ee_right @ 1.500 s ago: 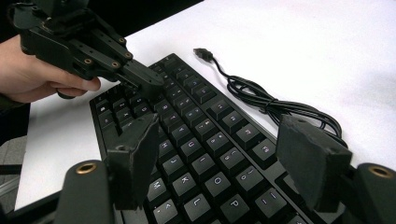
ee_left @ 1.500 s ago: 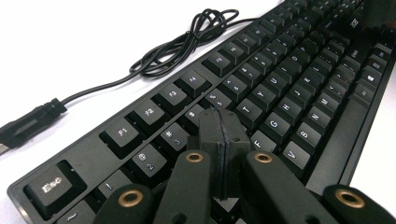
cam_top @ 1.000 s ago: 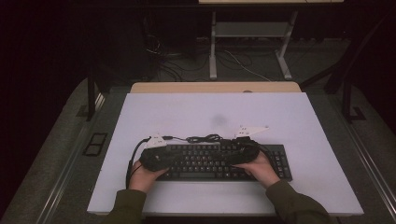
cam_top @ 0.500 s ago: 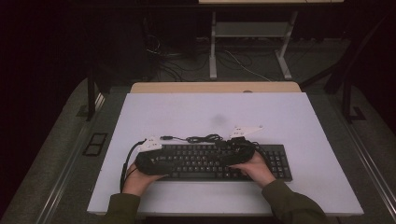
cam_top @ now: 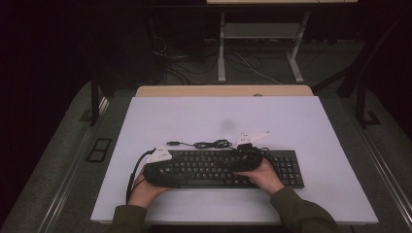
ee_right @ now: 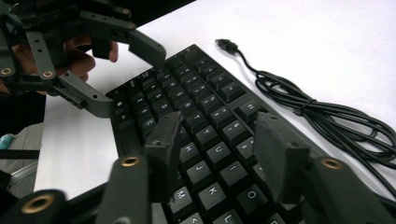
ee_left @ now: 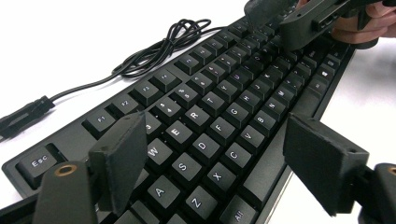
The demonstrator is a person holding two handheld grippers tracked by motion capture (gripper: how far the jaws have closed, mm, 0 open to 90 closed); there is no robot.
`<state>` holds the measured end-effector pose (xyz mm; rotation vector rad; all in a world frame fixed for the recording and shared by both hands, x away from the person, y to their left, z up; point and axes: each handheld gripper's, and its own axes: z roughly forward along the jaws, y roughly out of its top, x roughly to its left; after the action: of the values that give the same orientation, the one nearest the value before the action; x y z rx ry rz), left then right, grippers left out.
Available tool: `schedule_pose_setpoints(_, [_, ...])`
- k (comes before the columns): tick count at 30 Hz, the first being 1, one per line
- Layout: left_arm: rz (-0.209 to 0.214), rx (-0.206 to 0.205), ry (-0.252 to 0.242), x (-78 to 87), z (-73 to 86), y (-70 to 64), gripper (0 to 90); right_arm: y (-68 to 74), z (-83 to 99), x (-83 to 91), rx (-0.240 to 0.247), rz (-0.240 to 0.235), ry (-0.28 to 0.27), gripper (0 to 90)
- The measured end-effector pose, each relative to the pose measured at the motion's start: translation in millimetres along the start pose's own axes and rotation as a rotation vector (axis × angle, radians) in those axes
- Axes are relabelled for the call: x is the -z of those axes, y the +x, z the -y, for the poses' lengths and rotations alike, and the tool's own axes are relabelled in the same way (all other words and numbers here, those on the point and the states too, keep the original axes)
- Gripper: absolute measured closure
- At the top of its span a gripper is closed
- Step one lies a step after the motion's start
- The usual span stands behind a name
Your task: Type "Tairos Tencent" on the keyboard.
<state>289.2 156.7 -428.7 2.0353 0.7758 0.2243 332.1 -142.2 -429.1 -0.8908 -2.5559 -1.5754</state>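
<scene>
A black keyboard (cam_top: 284, 170) lies flat near the front of the white table (cam_top: 218, 116), its black cable (cam_top: 212, 143) coiled just behind it. My left gripper (cam_top: 160, 174) hovers low over the keyboard's left end. In the left gripper view the left gripper (ee_left: 219, 163) is open wide, one jaw over the top-left keys and the other past the front edge by the keyboard (ee_left: 219, 112). My right gripper (cam_top: 246, 161) hangs over the middle keys. Seen in its own view, the right gripper (ee_right: 222, 156) is open above the keyboard (ee_right: 205, 107), holding nothing.
The cable (ee_right: 322, 114) ends in a loose USB plug (ee_right: 226, 45) on the bare table behind the keyboard. A wooden strip (cam_top: 223, 91) edges the table's far side. Beyond it are dark floor, cables and a metal stand (cam_top: 257, 48).
Both hands have shifted slightly left along the keyboard, the left one lower over its left end. The keyboard and cable have stayed in place.
</scene>
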Motion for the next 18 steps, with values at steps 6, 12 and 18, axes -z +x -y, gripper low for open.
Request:
schedule_pose_setpoints(6, [-0.003,-0.006,0.0,-0.6,-0.2,0.4,17.2,5.4,0.7,-2.2,0.021,-0.016,0.02,65.5])
schedule_pose_setpoints(12, [-0.004,-0.005,-0.011,0.3,-1.0,0.3,14.3,8.3,0.1,-1.6,0.032,-0.023,0.026,78.1])
schedule_pose_setpoints(18, [-0.006,-0.006,-0.007,-1.1,-1.3,-0.9,12.8,12.1,0.0,-3.0,0.044,-0.022,0.036,89.1])
